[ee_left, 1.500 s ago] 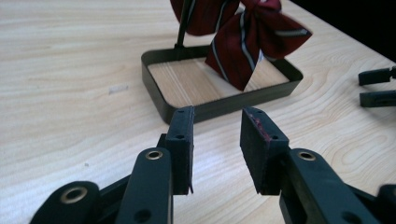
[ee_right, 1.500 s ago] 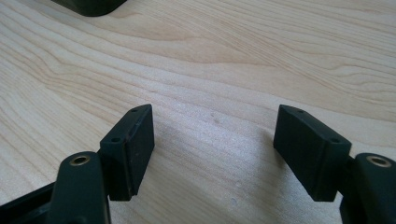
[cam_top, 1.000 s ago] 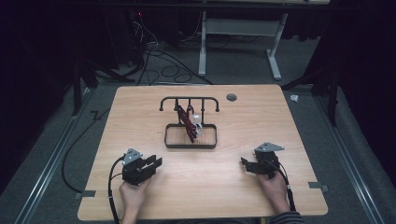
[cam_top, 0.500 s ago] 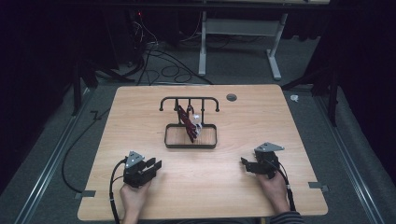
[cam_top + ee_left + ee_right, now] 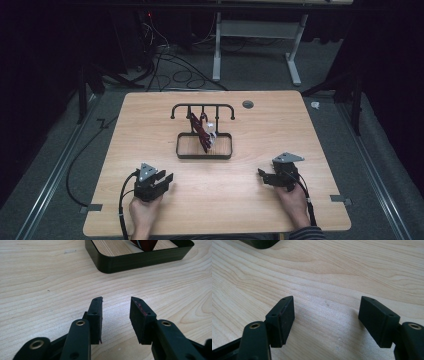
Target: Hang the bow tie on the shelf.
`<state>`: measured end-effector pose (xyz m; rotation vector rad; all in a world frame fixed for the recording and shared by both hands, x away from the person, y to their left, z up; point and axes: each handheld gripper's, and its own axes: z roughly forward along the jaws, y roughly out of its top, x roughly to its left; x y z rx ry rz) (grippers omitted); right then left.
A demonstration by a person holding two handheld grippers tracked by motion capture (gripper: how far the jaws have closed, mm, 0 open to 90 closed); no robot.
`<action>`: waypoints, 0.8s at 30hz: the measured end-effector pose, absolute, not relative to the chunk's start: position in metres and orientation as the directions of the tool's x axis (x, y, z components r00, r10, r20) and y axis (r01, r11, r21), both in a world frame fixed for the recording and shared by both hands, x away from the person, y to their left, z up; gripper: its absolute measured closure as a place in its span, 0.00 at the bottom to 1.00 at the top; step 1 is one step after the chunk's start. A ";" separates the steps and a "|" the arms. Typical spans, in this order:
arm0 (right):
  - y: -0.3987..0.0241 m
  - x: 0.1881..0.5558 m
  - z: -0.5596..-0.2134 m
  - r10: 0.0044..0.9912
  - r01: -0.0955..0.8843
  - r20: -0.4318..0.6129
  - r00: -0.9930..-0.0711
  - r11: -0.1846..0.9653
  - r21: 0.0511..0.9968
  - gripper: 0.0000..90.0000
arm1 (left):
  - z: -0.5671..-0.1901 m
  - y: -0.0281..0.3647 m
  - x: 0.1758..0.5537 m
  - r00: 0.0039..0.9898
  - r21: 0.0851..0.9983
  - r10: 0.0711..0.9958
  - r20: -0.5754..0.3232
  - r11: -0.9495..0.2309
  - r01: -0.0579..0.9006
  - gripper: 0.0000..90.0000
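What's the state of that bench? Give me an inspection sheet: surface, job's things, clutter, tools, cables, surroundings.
Surface: wooden table, grommet hole at far edge.
Job's things: black rack with tray, mid-table; dark red items hang into it.
Clutter: nothing seen.
Tools: left tool open, jaws just been opening, nothing between; right tool open, empty.
Cables: one trails from each tool; floor cables behind table.
Surroundings: dark room, white desk frame.

- Black rack (image 5: 203, 107) stands upright on its black tray (image 5: 204, 155).
- Dark red item (image 5: 201, 134) hangs tilted from rack into the tray.
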<state>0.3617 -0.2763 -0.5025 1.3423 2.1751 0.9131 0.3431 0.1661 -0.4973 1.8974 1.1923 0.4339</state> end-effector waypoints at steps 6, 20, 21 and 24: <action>-0.276 0.362 -0.502 0.897 0.618 -0.013 -0.441 0.315 0.720 0.34 | -0.499 0.165 0.343 0.482 0.788 0.869 -0.108 -0.220 0.574 0.69; -0.276 0.362 -0.502 0.897 0.618 -0.013 -0.442 0.315 0.720 0.34 | -0.506 0.158 0.345 0.476 0.761 0.878 -0.050 -0.275 0.587 0.60; -0.276 0.362 -0.502 0.897 0.618 -0.013 -0.442 0.315 0.720 0.34 | -0.506 0.158 0.345 0.476 0.761 0.878 -0.050 -0.275 0.587 0.58; -0.276 0.362 -0.503 0.897 0.618 -0.013 -0.441 0.315 0.720 0.34 | -0.507 0.153 0.344 0.466 0.756 0.885 -0.017 -0.293 0.585 0.52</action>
